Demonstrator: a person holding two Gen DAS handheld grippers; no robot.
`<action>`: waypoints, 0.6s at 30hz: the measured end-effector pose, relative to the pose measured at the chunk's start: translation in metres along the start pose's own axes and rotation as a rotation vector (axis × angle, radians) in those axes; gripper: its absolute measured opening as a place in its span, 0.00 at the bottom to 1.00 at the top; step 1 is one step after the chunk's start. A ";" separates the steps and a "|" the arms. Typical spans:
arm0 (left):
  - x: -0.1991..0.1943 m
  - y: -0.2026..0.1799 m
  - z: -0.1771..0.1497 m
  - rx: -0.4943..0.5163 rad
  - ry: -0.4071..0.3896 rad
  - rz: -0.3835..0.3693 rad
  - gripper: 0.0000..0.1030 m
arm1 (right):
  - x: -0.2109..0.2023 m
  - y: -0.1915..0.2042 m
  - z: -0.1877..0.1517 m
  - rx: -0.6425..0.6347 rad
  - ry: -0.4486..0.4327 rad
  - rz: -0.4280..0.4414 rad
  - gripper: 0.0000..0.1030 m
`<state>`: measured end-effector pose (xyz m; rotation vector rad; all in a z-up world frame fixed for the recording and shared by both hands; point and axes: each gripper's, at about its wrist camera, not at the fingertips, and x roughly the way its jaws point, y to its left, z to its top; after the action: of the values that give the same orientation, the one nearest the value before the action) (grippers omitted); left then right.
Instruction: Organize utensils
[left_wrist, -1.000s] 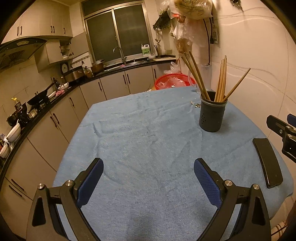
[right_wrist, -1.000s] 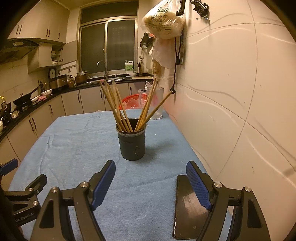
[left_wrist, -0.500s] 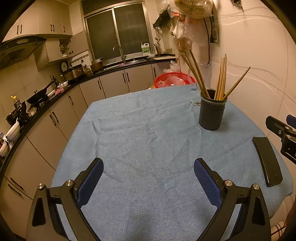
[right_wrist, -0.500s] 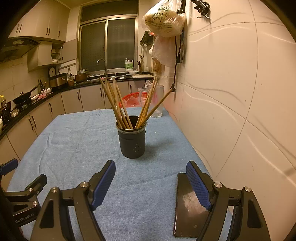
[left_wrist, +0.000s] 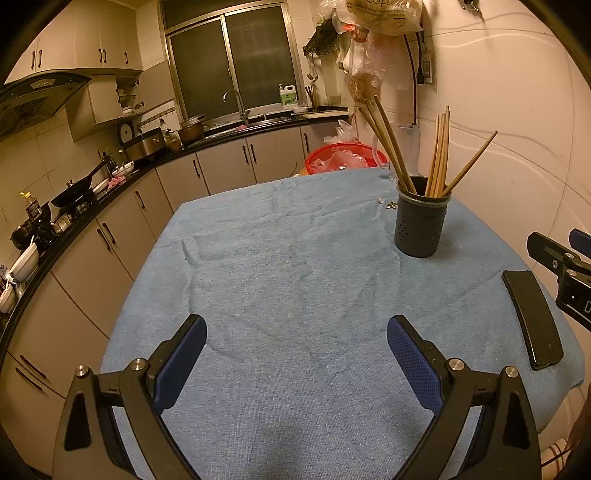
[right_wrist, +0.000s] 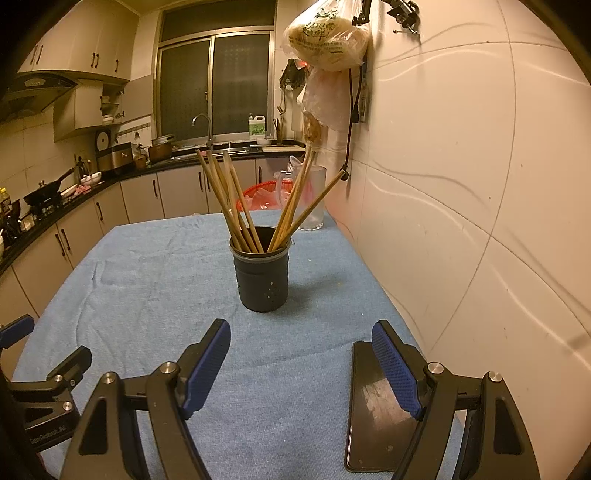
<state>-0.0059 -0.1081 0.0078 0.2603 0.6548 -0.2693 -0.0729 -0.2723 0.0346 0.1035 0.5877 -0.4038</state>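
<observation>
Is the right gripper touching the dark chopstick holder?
Apart. The right wrist view shows the right gripper open, with a strip of bare blue cloth between its fingertips and the chopstick holder.

The right tongs' (right_wrist: 301, 360) blue pad hides part of the black phone (right_wrist: 373, 424).

Both wrist views look down-forward over the tabletop (left_wrist: 280, 266); shared: chopstick holder (left_wrist: 421, 227) (right_wrist: 263, 280), nearer in right view.
</observation>
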 end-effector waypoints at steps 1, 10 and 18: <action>0.000 0.000 0.000 0.000 0.000 0.000 0.95 | 0.000 0.000 0.000 -0.001 0.000 0.001 0.79; 0.000 -0.001 0.000 -0.002 0.001 -0.001 0.95 | 0.001 0.001 -0.001 -0.003 0.003 0.000 0.79; 0.000 -0.001 -0.001 -0.002 -0.001 0.000 0.95 | 0.001 0.001 -0.001 -0.004 0.003 0.001 0.79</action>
<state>-0.0065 -0.1092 0.0069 0.2586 0.6536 -0.2692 -0.0722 -0.2715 0.0329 0.1004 0.5910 -0.4020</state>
